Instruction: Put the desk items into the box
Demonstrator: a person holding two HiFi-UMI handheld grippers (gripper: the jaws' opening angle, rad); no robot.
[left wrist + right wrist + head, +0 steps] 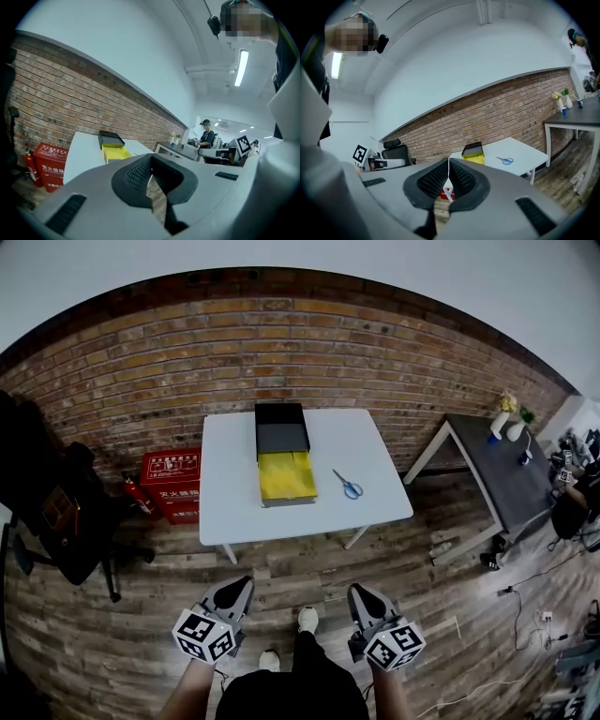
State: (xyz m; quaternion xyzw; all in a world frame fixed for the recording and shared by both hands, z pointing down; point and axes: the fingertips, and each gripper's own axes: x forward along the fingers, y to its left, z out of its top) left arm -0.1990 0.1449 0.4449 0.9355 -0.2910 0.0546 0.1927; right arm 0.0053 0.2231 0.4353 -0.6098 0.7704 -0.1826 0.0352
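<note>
A white table (234,502) stands against the brick wall. On it lies a black box (281,427) with a yellow part (287,474) at its front, and blue-handled scissors (348,486) to the right. Both grippers hang low over the wooden floor, well short of the table. My left gripper (242,583) is shut and empty, as is my right gripper (357,590). The left gripper view shows the box (110,139) far beyond the shut jaws. Beyond the right gripper's jaws, the right gripper view shows the box (472,151) and scissors (505,161).
A red fire-equipment case (172,484) stands left of the table, with a black office chair (66,512) further left. A grey side table (502,474) with small vases is at the right, and cables lie on the floor (534,615). A person (206,136) stands far off.
</note>
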